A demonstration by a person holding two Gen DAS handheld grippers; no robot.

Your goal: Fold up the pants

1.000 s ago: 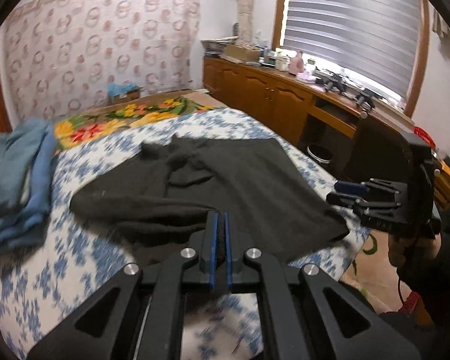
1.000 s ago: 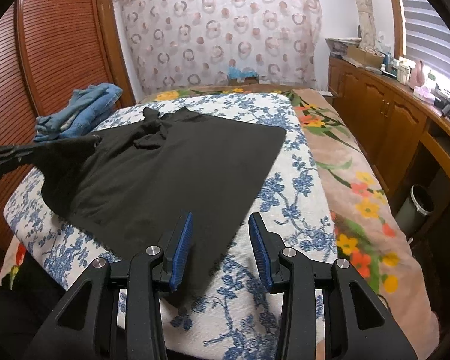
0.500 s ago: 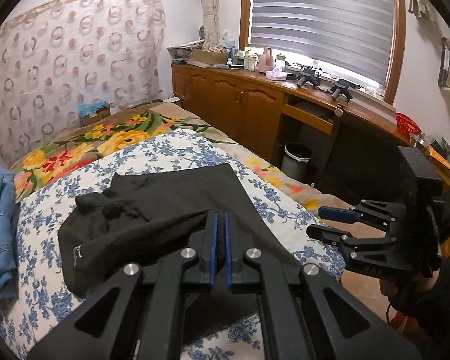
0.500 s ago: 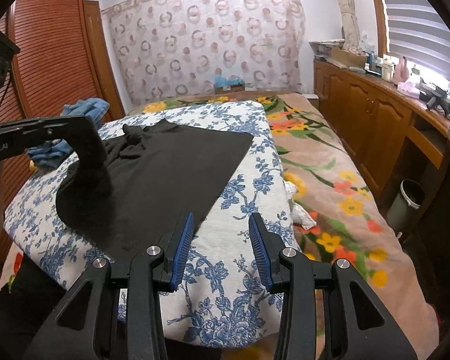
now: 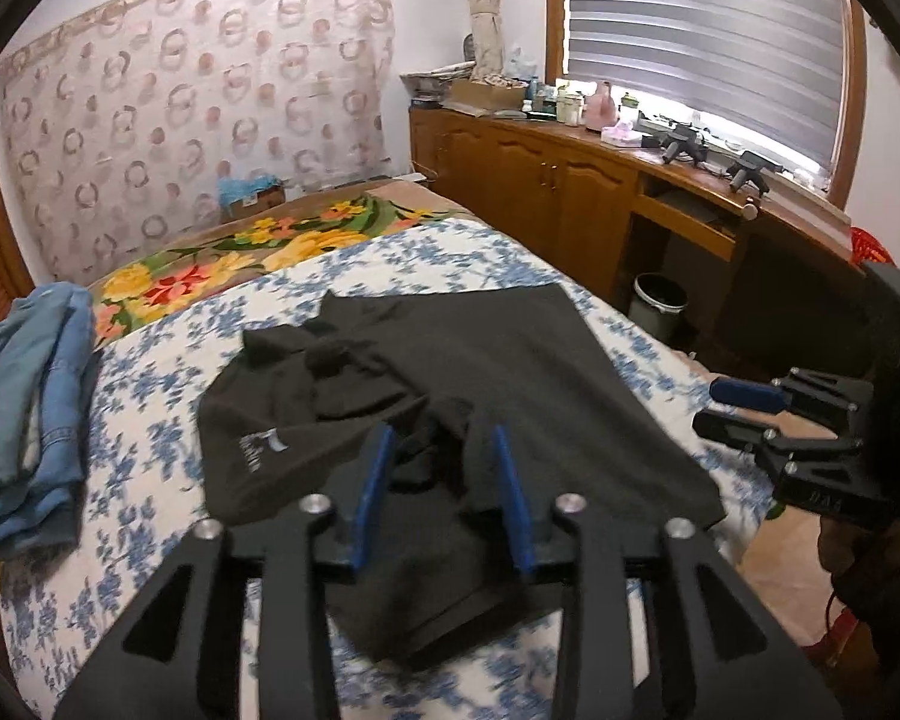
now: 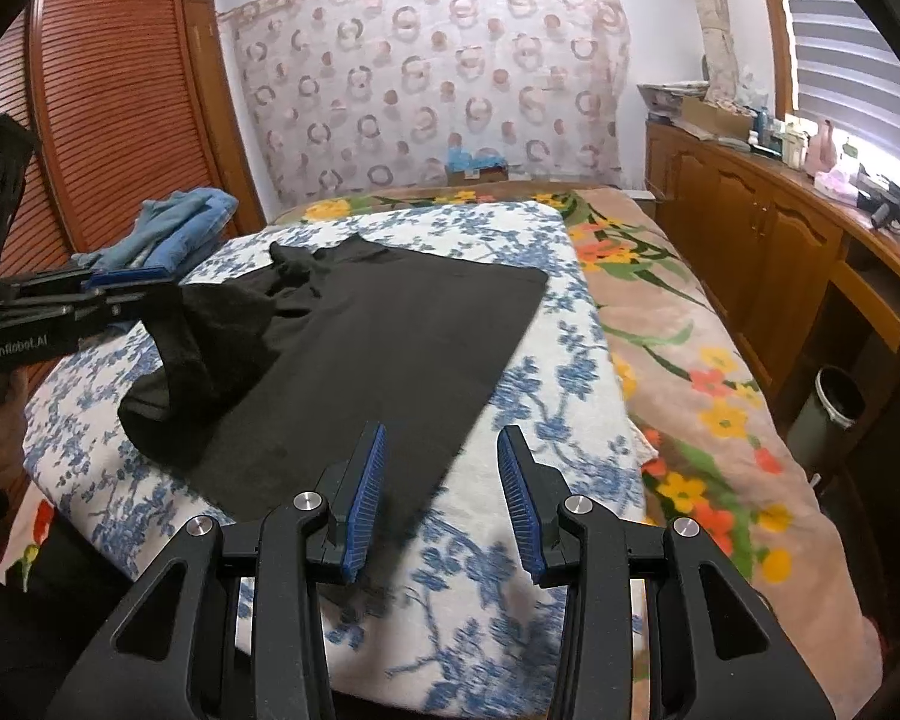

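A: Pants?
B: Black pants (image 6: 366, 354) lie on the blue-flowered bedspread (image 6: 570, 384), left part bunched, right part flat.
A: Left gripper (image 5: 444, 480)?
B: Jaws apart above the crumpled near edge; a fold of cloth rises between the blue pads, contact unclear.
A: Right gripper (image 6: 441, 486)?
B: Jaws apart, empty, over the near right corner. Folded denim (image 5: 24, 408) lies far left.
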